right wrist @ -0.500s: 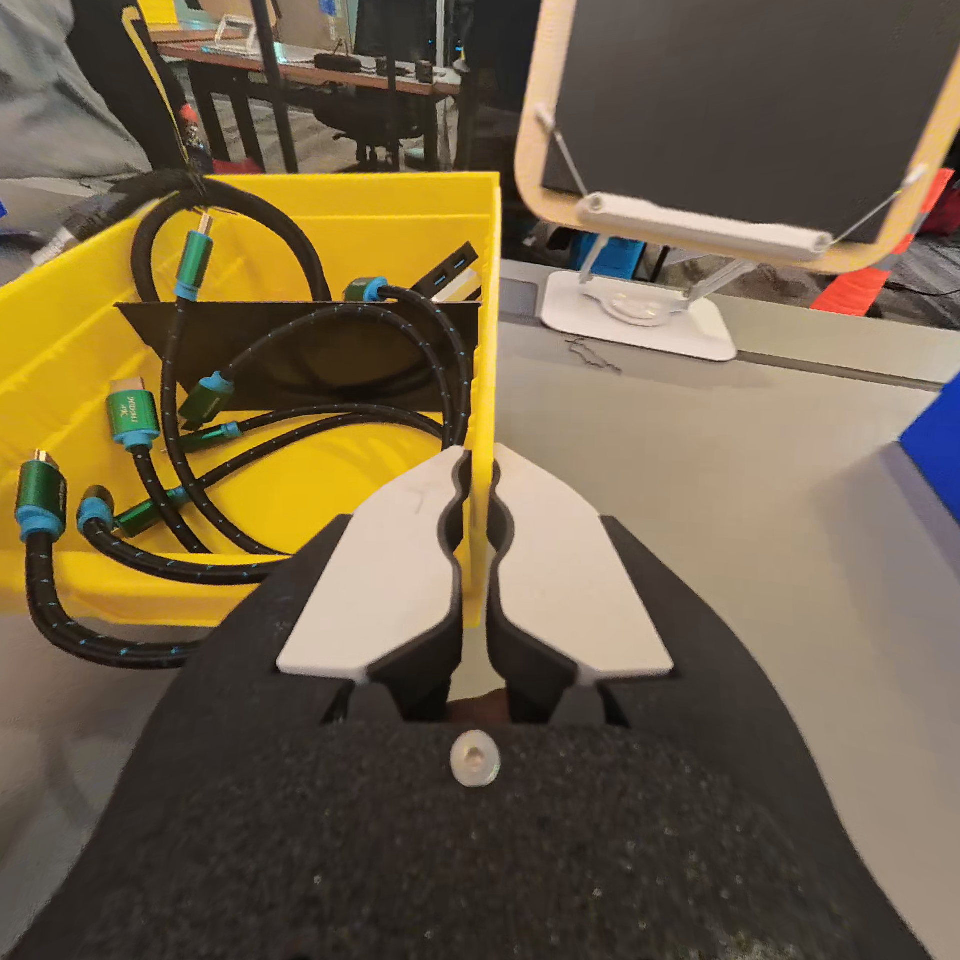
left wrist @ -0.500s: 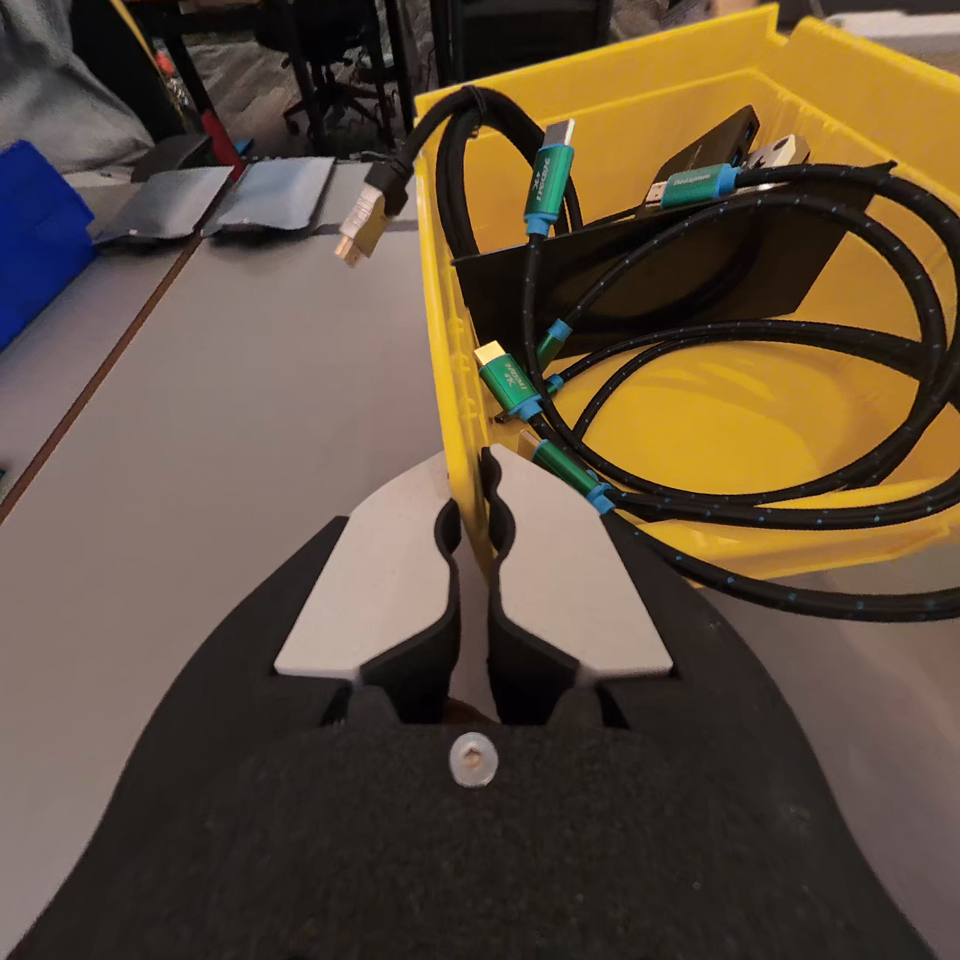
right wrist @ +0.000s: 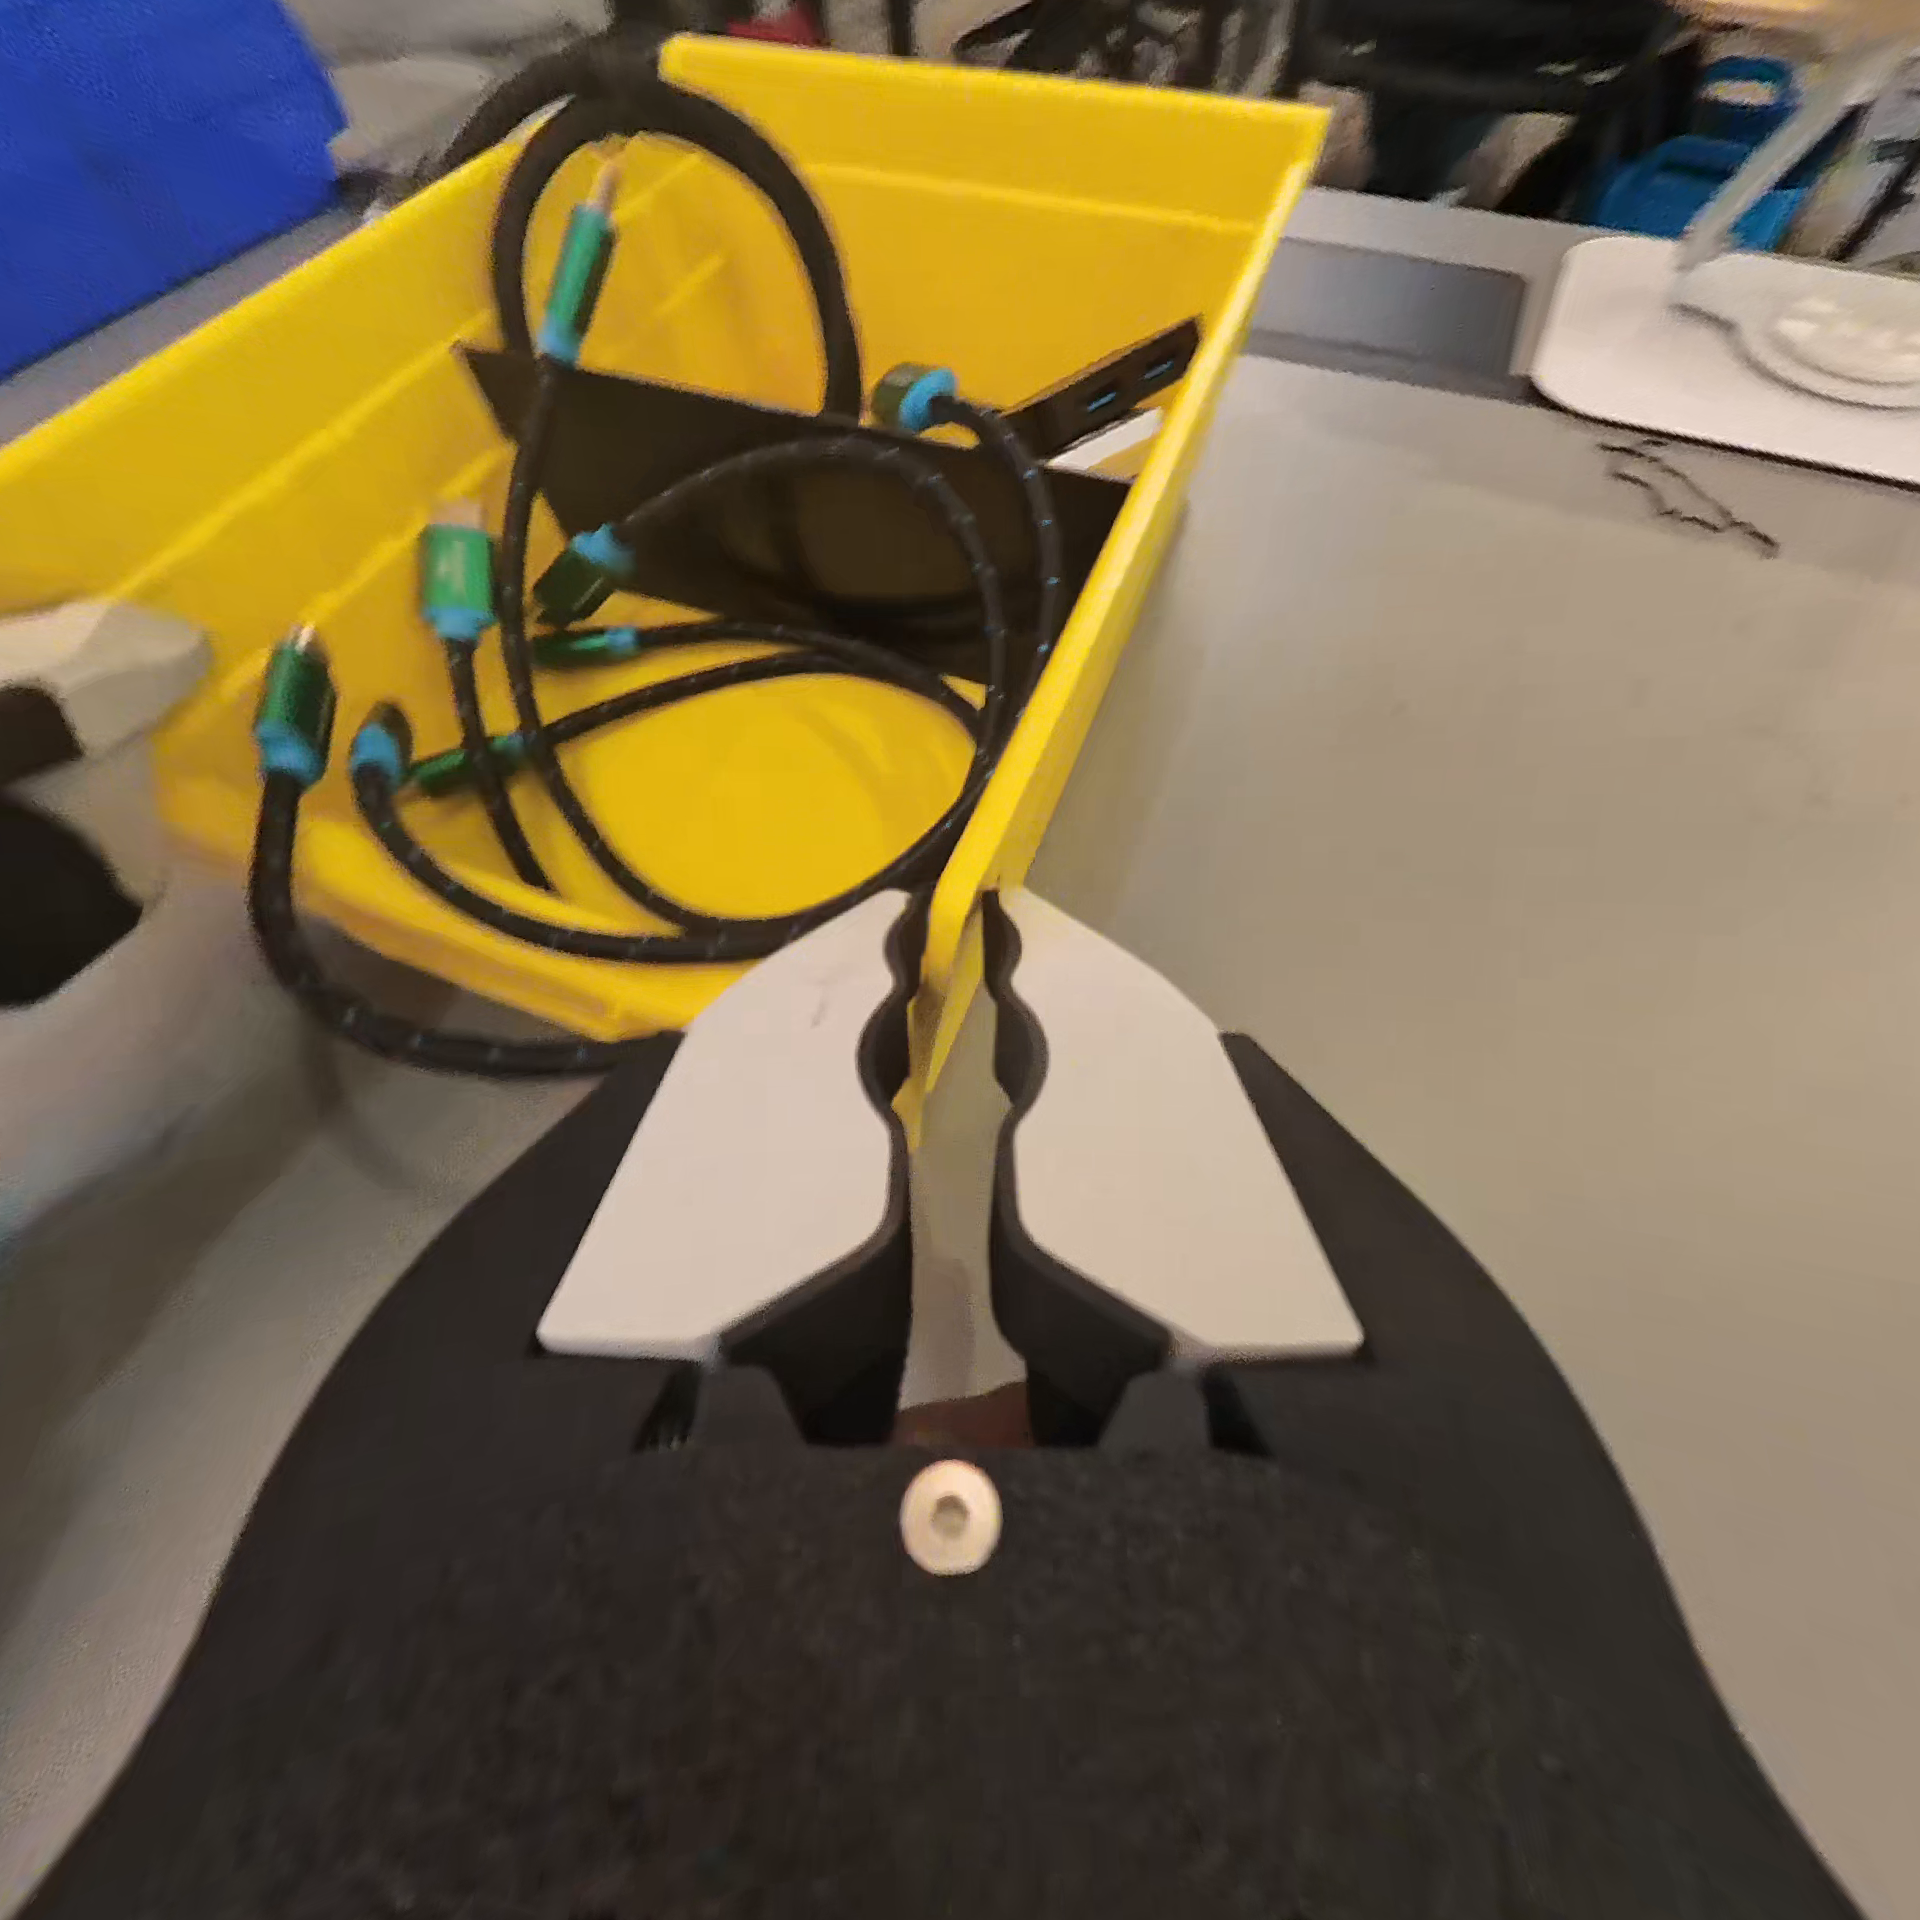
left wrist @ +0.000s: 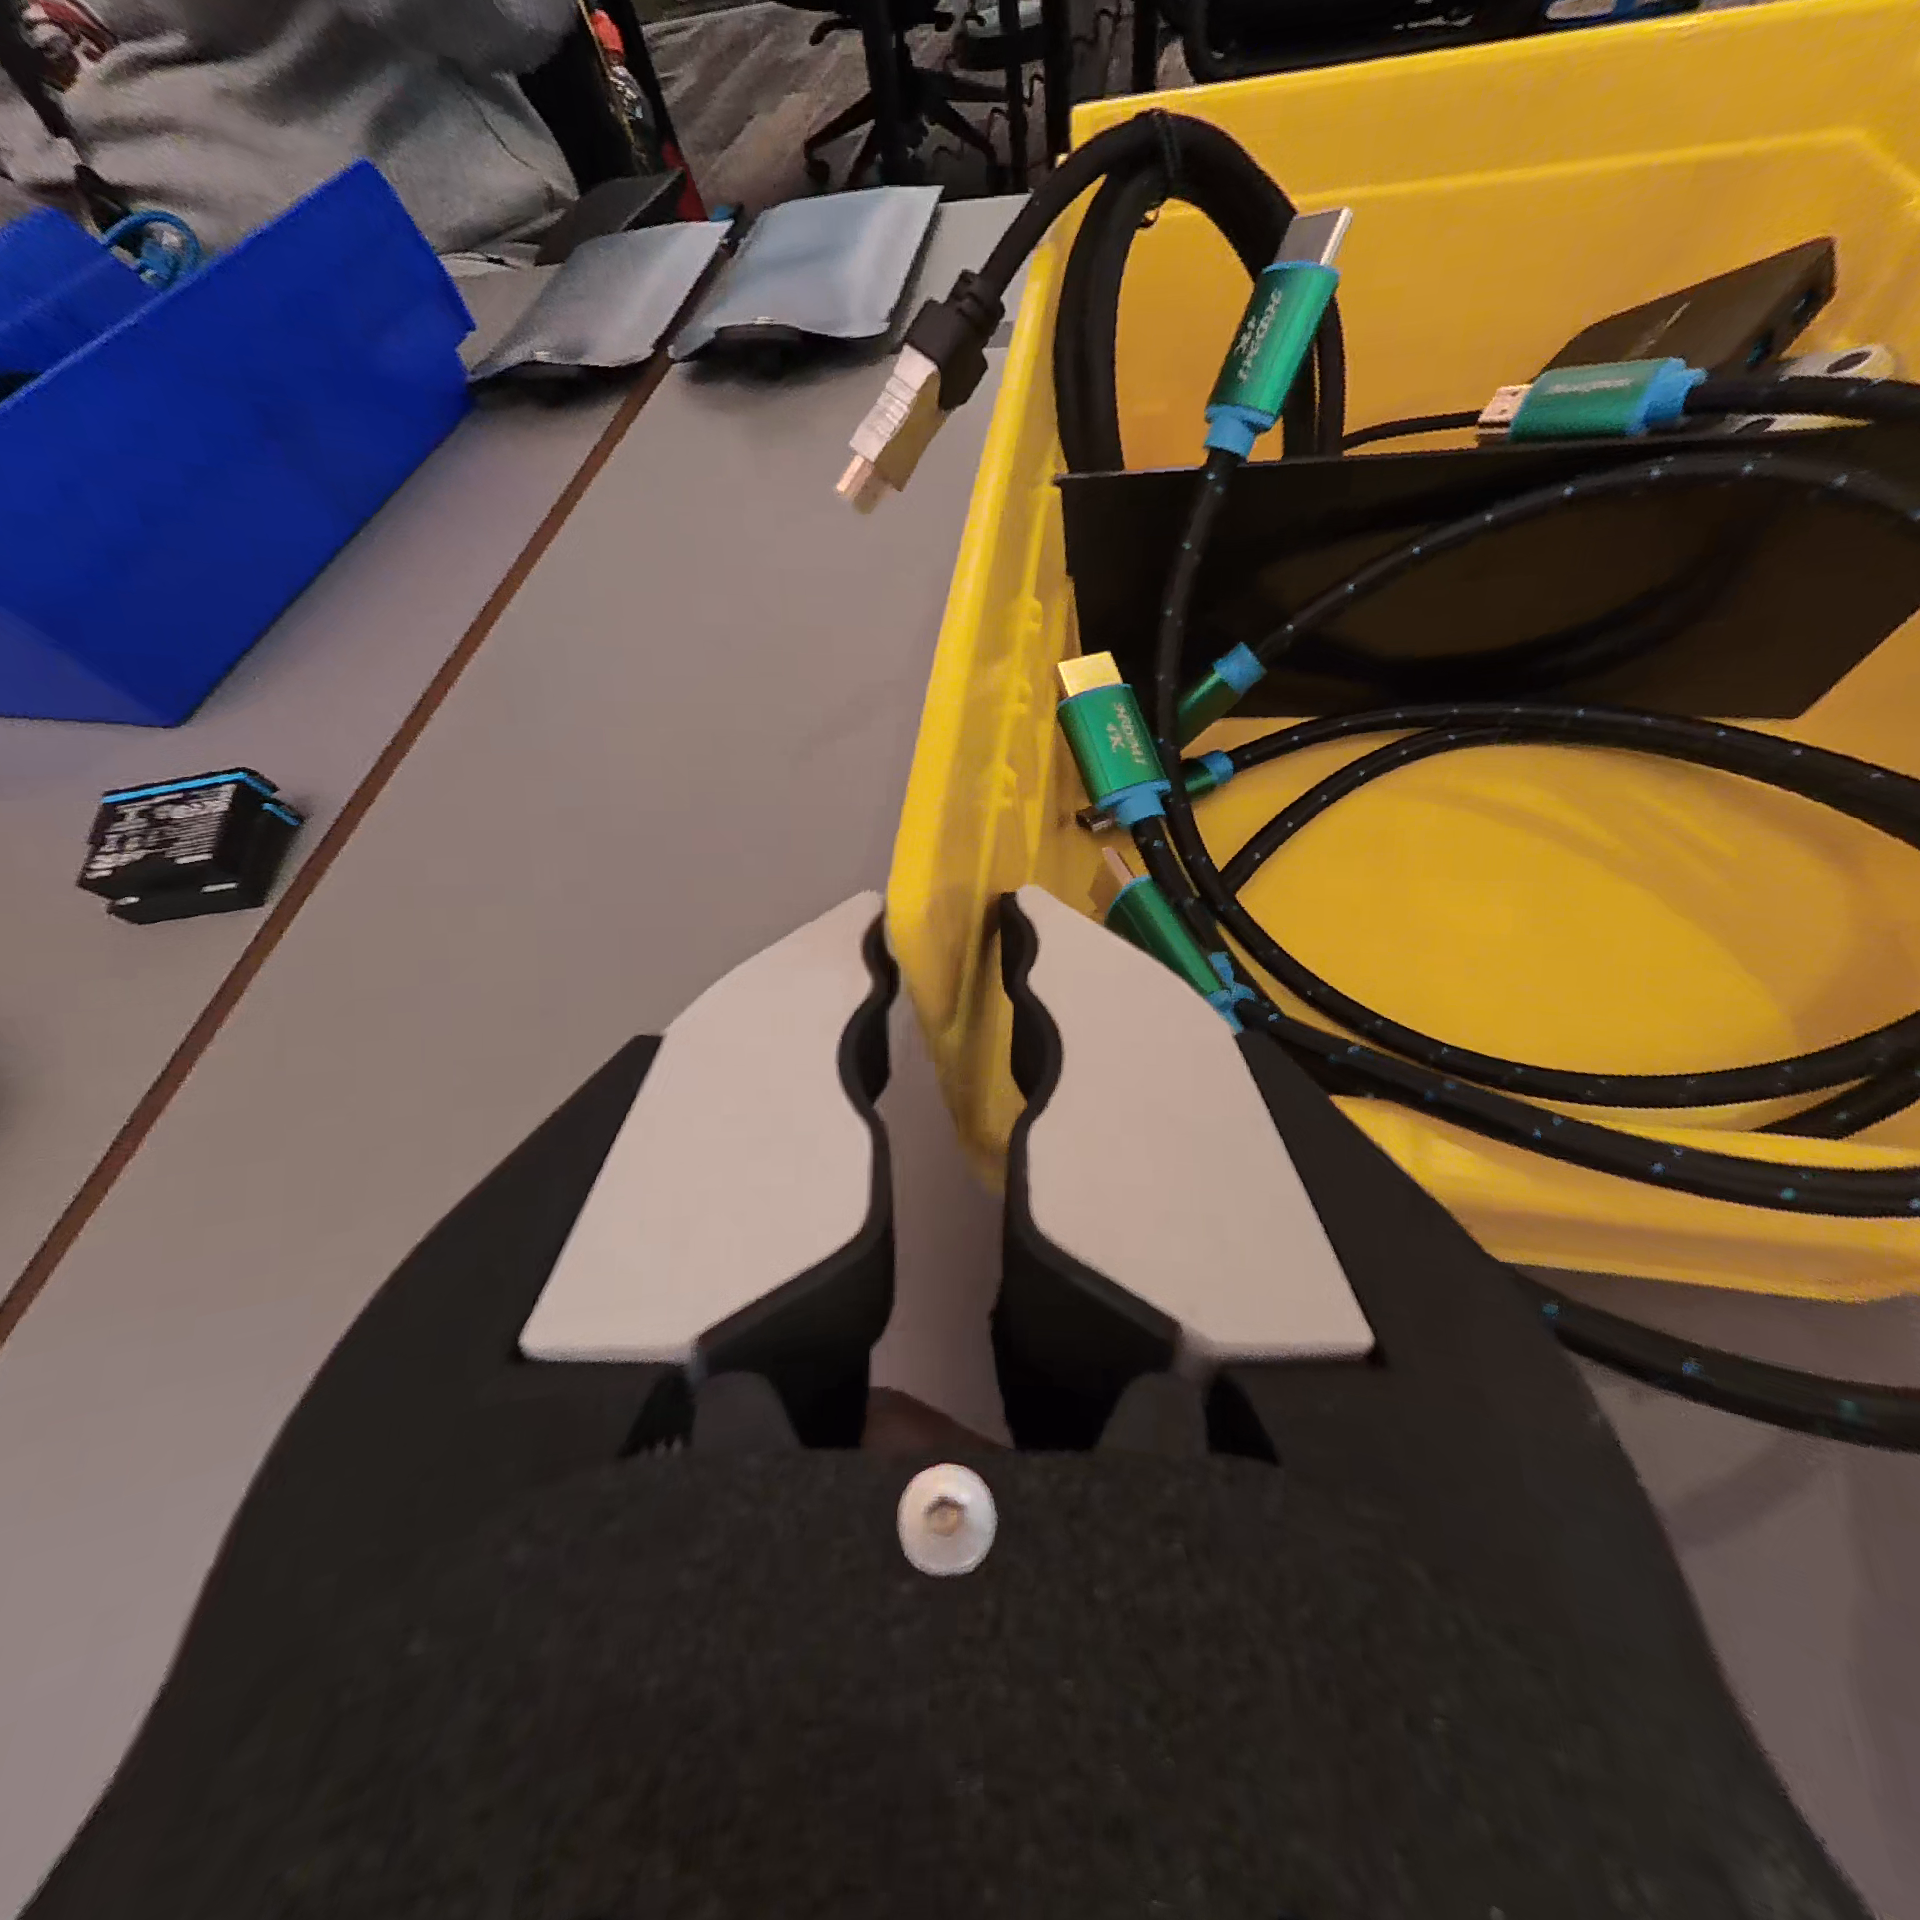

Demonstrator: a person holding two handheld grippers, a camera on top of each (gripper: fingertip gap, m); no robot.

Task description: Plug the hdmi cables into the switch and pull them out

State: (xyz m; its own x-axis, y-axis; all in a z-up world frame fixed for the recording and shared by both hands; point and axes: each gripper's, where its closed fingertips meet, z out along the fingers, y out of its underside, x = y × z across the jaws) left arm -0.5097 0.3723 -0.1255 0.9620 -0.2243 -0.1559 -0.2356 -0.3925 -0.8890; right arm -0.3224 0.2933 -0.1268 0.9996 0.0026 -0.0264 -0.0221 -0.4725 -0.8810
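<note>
A yellow bin [left wrist: 966, 727] on the grey table holds several black braided HDMI cables with green plugs [left wrist: 1112, 748]. It also holds a black switch [left wrist: 1714, 322] behind a black divider [left wrist: 1558, 582]. A black cable with a gold plug [left wrist: 899, 416] hangs over the bin's left rim. My left gripper [left wrist: 943, 914] straddles the bin's left wall near the front corner, jaws slightly open. My right gripper [right wrist: 951, 909] straddles the bin's right wall [right wrist: 1039, 810], also slightly open, with thin gaps beside the wall. The switch also shows in the right wrist view [right wrist: 1122, 379].
A blue bin [left wrist: 208, 468], a small black battery pack [left wrist: 187, 842] and two silver pouches [left wrist: 821, 270] lie left of the yellow bin. A white stand base [right wrist: 1745, 353] sits at the back right. One cable loops out over the bin's front edge [right wrist: 312, 987]. Tip to tip, the grippers are about 20 cm apart. The right gripper is farther from the small black battery pack [left wrist: 187, 842], some 50 cm, than the left, some 25 cm.
Both grippers' jaws have widened around the bin walls. The bin sits turned in the right wrist view, which is blurred. The left wrist view has swung left.
</note>
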